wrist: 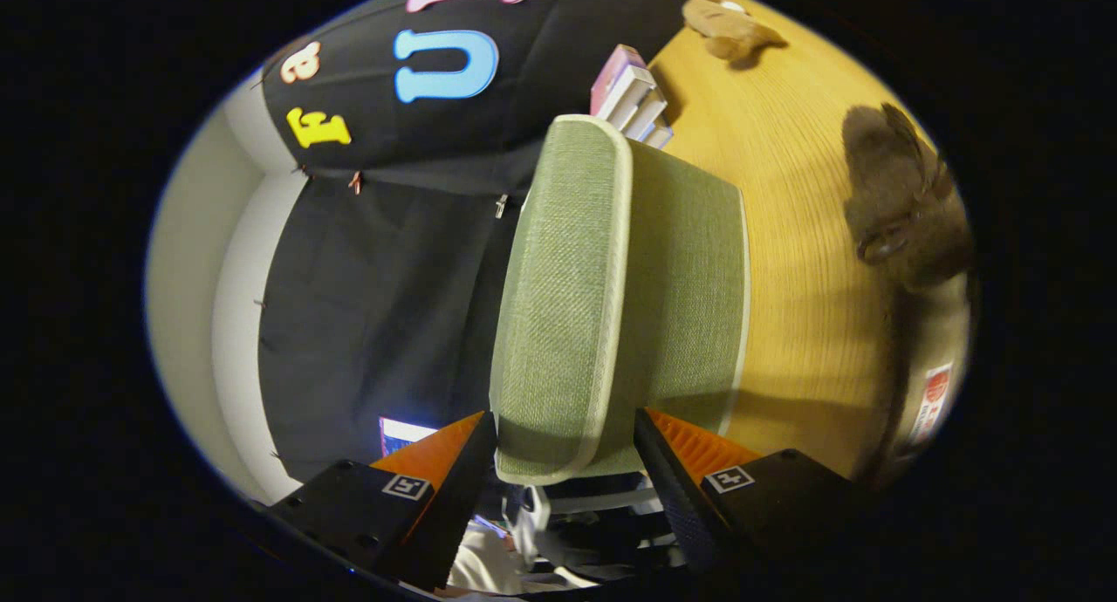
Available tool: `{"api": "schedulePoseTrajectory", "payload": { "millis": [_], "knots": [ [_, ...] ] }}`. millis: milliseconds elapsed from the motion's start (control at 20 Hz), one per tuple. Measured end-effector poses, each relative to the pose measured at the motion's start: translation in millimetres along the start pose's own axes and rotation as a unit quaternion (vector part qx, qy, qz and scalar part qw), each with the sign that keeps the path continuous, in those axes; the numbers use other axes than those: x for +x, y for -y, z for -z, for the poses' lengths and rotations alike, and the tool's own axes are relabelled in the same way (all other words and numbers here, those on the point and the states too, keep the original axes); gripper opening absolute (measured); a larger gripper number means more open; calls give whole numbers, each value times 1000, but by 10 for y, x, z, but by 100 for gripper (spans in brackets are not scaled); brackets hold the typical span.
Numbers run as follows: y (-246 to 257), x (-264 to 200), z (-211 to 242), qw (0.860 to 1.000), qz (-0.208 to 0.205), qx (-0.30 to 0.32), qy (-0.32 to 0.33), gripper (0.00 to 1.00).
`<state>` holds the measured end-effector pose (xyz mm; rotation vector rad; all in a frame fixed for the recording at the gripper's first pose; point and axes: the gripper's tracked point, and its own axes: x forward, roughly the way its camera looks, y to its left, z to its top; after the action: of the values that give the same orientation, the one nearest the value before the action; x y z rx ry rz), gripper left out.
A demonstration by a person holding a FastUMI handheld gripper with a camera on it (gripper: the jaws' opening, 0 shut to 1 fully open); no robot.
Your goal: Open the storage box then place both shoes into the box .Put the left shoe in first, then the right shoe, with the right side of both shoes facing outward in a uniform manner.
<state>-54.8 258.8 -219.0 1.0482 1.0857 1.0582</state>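
Tilted fisheye look along a hand-held gripper (565,441). Between its two fingers, a green woven fabric storage box (611,297) with pale piping along the edges, seen on a slant. Near end of the box's lid (558,305) reaching in between the fingertips, one finger close at each side of it; cannot tell whether both fingers actually press on the fabric or merely flank it. Lid looking raised and angled away from the body of the box, though how far open cannot be told. Inside of the box hidden, so contents cannot be told.

Under the box, a yellow wooden table (785,323) with visible grain. Beyond the box, at its far end, a small stack of books (633,96) with white page edges and one pink cover. Farther off on the table, a tan plush toy (729,26). Well apart from the box, to one side on the wood, a dark brown shoe (903,205), fuzzy in texture, with a loop-like detail near one end. Just past it, a paler object with a red-printed tag (932,401), too blurred to identify. Second shoe not identifiable with certainty.

On the other side of the box, black cloth booth wall (375,305), and past it a pale plain wall (192,305). Below the fingers, a cluttered glimpse of light fabric and dark shapes, unclear.
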Motion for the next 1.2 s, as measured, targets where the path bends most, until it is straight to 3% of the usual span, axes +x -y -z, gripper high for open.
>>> {"api": "schedulePoseTrajectory", "payload": {
  "millis": [250,350,550,600,650,900,1200],
  "knots": [
    [-117,37,-68,997,-26,76,8,96],
    [-126,35,-159,995,-29,99,15,71],
    [-250,10,-173,992,-42,119,12,70],
    [-273,11,-159,992,-44,120,8,60],
    [-302,-18,-146,992,-45,118,7,60],
    [-418,-8,-228,992,-31,119,27,13],
    [-602,118,-245,994,-15,101,26,5]
  ]
}}
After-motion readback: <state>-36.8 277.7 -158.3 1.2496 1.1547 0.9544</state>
